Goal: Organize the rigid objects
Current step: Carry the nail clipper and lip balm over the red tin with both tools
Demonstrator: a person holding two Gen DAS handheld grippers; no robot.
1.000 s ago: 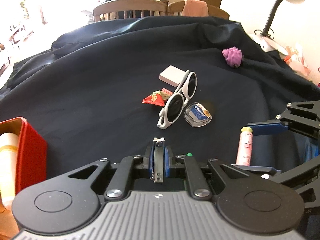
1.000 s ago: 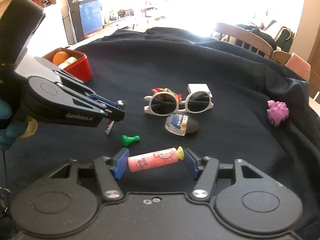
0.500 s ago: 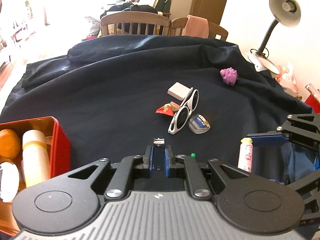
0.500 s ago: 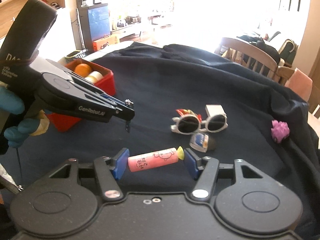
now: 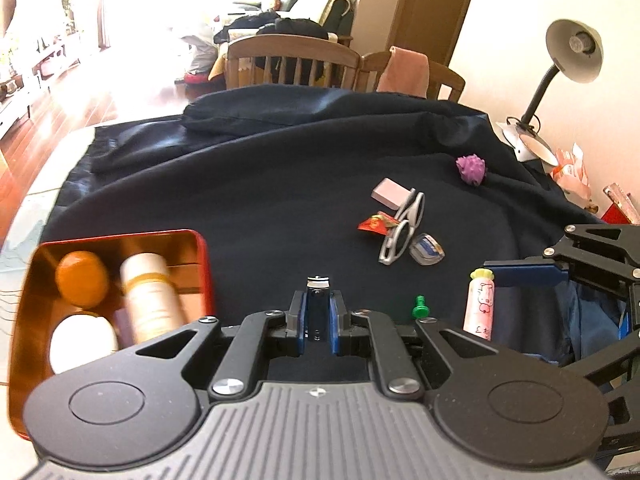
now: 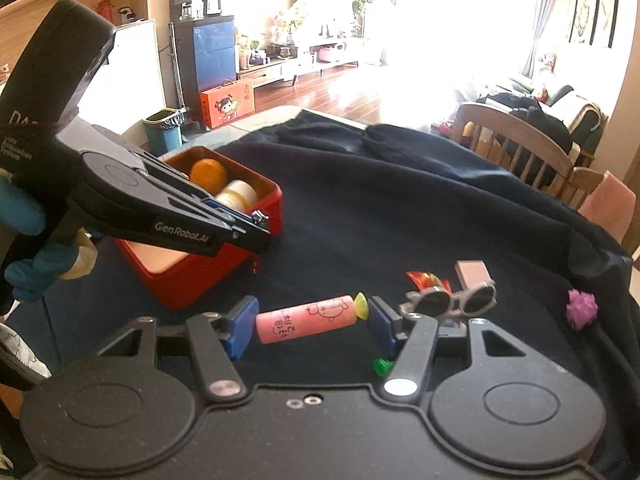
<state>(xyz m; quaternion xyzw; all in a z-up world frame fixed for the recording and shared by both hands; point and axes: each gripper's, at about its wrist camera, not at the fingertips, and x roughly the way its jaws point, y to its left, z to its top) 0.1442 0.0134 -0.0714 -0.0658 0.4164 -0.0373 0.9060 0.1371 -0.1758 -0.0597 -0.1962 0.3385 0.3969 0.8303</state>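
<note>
A counter (image 5: 280, 184) draped in dark cloth is seen bearing a red tin (image 5: 202, 264) at its left edge, with white sunglasses (image 5: 402, 226), a pink eraser (image 5: 390, 193), a green pawn (image 5: 420, 307) and a purple toy (image 5: 472, 168) scattered towards its right edge.

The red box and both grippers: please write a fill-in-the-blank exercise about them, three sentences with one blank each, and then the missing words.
1. The right gripper is shut on a ____ tube with a yellow tip.
2. The round fruit inside the red box is ____ in colour.
3. The green pawn lies on the dark ____, held by neither gripper; the left gripper holds a small clipper.

Missing words: pink; orange; cloth
</note>
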